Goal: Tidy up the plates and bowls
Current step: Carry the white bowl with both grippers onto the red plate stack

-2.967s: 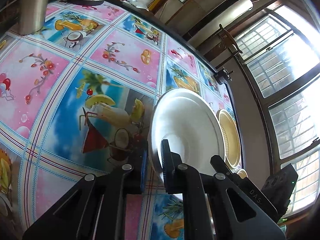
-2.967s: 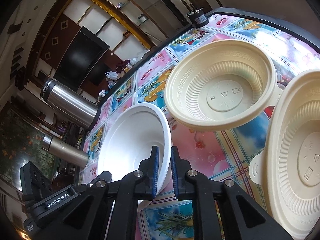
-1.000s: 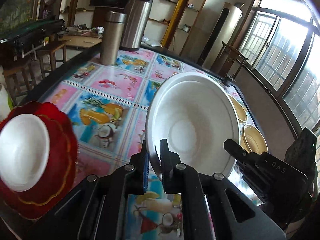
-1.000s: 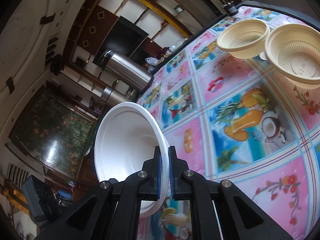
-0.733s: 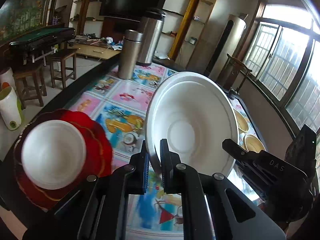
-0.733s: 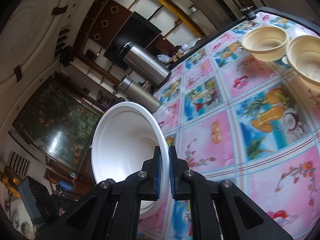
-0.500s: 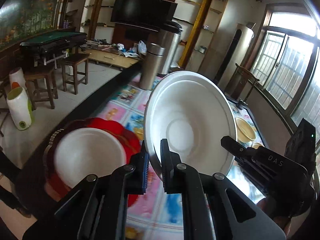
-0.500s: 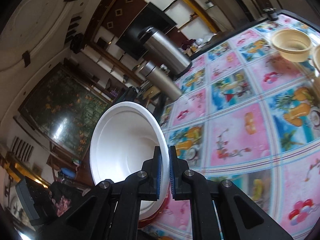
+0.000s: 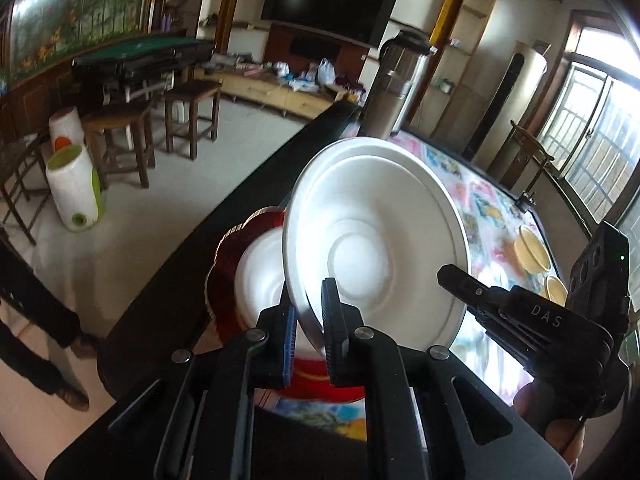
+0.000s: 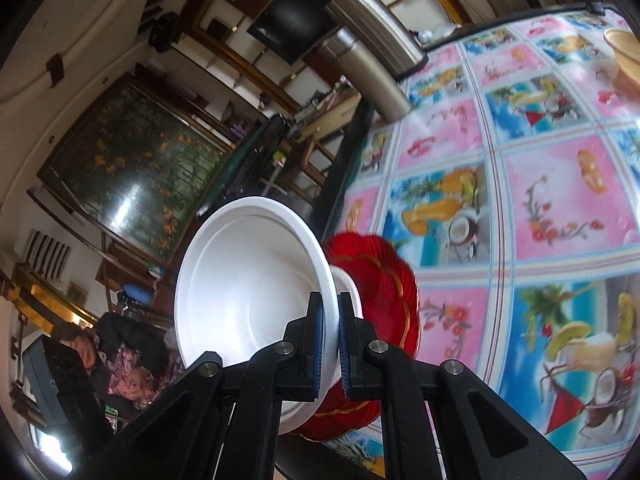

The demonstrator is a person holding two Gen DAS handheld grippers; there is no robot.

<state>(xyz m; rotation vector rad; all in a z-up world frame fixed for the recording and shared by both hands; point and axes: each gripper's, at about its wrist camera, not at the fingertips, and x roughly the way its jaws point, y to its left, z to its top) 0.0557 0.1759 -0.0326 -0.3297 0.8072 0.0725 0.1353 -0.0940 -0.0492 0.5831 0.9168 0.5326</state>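
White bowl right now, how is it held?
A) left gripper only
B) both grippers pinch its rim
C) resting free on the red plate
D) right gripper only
B: the left gripper and the right gripper are each shut on the rim of the white bowl, which is tilted above the red plate.

Held bowl [image 9: 380,248]: tilted on edge in the air over the near corner of the table [image 10: 560,184], between the two grippers.
Left gripper [image 9: 309,320]: clamps the bowl's near rim from below.
Right gripper [image 10: 329,334]: pinches the opposite rim, one finger inside the bowl, one outside.
Scalloped plate [image 10: 380,276]: lies flat on the table corner, beneath and behind the held bowl.
Second bowl [image 9: 260,272]: sits in the middle of the scalloped plate, just behind the held bowl.
Two flasks [image 10: 372,76]: stand side by side at the table's far edge.
Ribbed bowls [image 9: 530,248]: two, close together, far across the table, well apart from the plate.
Stools [image 9: 160,116]: on the floor left of the table.
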